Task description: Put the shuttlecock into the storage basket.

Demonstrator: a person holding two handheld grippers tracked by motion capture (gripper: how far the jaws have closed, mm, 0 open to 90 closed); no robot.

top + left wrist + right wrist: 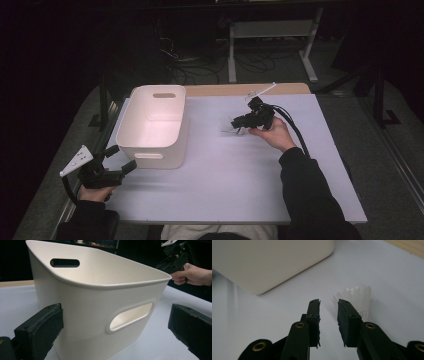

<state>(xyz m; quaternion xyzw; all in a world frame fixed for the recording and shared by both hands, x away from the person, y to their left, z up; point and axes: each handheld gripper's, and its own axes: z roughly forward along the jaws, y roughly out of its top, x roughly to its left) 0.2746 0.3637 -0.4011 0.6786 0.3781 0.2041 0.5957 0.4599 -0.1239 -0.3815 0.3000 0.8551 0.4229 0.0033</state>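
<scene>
The right gripper (329, 315) points down at the white desk (274, 315), its two black jaws parted by a narrow gap with nothing between them. A white shuttlecock (359, 296) lies just beyond the right-hand jaw, partly hidden by it. A white bin (262, 262) stands at the upper left.

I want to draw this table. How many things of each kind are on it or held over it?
White bin: 1
White shuttlecock: 1
Black grippers: 2, left gripper and right gripper
Total: 4
</scene>
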